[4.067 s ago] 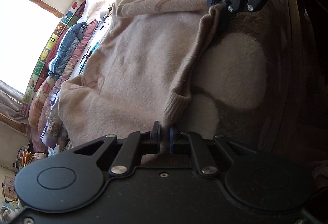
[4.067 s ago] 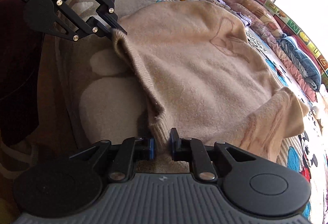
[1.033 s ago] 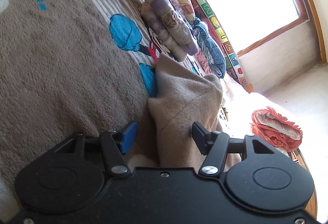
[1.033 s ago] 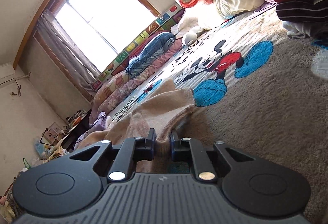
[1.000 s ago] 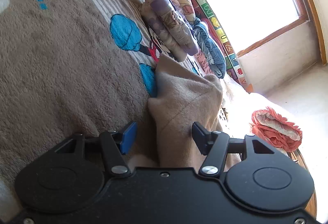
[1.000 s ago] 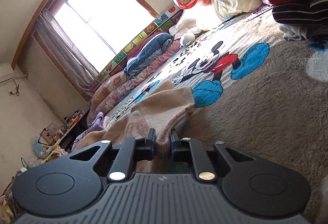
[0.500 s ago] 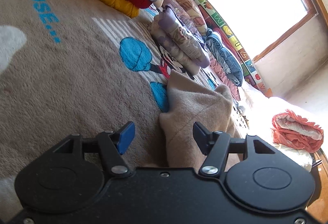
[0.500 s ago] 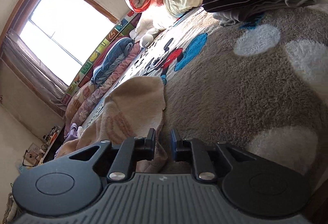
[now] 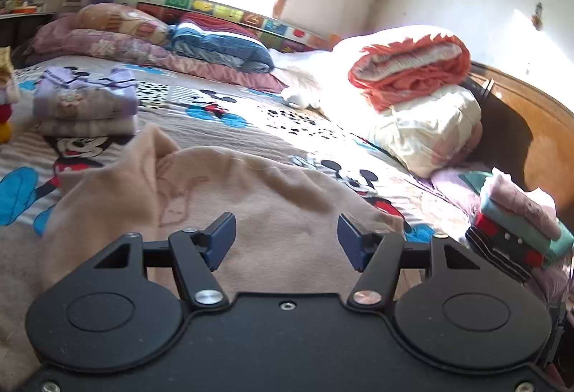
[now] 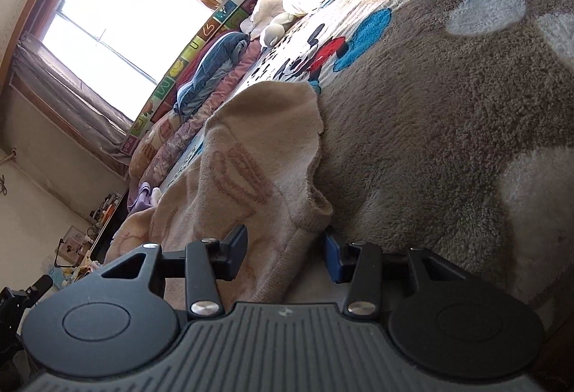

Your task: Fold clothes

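Observation:
A beige fleece sweater [image 9: 251, 198] lies folded over on the cartoon-print bed blanket [image 9: 201, 97]. My left gripper [image 9: 286, 241] hovers above it, open, with nothing between its blue pads. In the right wrist view the sweater [image 10: 251, 155] lies close ahead, and its ribbed edge sits loose between the fingers. My right gripper [image 10: 285, 248] is open and low over the blanket [image 10: 448, 112], with the cloth not pinched.
Folded clothes stand in a stack [image 9: 86, 101] at the left and another stack [image 9: 520, 234] at the right. An orange quilt [image 9: 409, 69] rests on a white bundle [image 9: 430, 126] by the wooden headboard [image 9: 531, 126]. Rolled bedding [image 9: 215, 43] lines the window side.
Both grippers have let go of the sweater: the right one opened in the last half second, and the left swung round to look across the bed from above the sweater.

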`<state>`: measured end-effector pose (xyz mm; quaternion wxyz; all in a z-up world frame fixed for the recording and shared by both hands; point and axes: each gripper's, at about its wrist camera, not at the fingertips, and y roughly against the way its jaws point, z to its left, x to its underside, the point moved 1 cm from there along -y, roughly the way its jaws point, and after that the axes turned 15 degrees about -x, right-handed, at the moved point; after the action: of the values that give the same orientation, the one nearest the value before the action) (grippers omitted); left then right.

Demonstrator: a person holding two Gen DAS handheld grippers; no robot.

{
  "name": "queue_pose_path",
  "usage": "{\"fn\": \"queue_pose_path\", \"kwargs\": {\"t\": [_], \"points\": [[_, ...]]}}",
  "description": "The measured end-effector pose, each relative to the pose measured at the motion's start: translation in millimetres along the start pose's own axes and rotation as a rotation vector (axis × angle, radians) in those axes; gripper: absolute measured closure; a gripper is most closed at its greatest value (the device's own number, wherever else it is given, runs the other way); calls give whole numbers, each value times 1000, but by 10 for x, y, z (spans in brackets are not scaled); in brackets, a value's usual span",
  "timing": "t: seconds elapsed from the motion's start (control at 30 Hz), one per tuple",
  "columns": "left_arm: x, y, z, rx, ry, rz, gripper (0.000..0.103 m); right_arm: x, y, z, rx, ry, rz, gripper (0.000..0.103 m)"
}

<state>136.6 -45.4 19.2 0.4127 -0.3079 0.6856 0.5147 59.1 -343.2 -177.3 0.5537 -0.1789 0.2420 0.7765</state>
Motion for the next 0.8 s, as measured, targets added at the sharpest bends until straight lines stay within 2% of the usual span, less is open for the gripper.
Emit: {"fn": "queue_pose_path", "kwargs": {"t": [0.1, 0.17, 0.2, 0.33, 0.43, 0.6, 0.77, 0.8], "points": [[-263, -324, -680, 99, -198, 55, 42, 10, -45, -13, 31, 48, 3, 79], [-380, -553, -1093, 133, -315, 80, 42, -1, -76, -34, 24, 59, -3, 83], [-414, -715, -1321, 161, -385, 124, 42, -8, -91, -45, 20, 63, -6, 83], [-421, -1282, -1981, 164, -609, 230, 42, -35, -118, -73, 9, 57, -11, 86], [-394, -1636, -2326, 143, -730, 281, 42, -48, -141, -70, 20, 57, -9, 86], [-289, -2222, -2605, 111, -829, 446, 42, -77, -166, -96, 17, 24, -4, 86], [-227, -2448, -2658, 148, -801, 542, 42, -99, -167, -124, -2, -9, 0, 86], [-215, -2493, -2669, 156, -796, 562, 45, -102, -166, -128, -7, -16, 1, 86]]}}
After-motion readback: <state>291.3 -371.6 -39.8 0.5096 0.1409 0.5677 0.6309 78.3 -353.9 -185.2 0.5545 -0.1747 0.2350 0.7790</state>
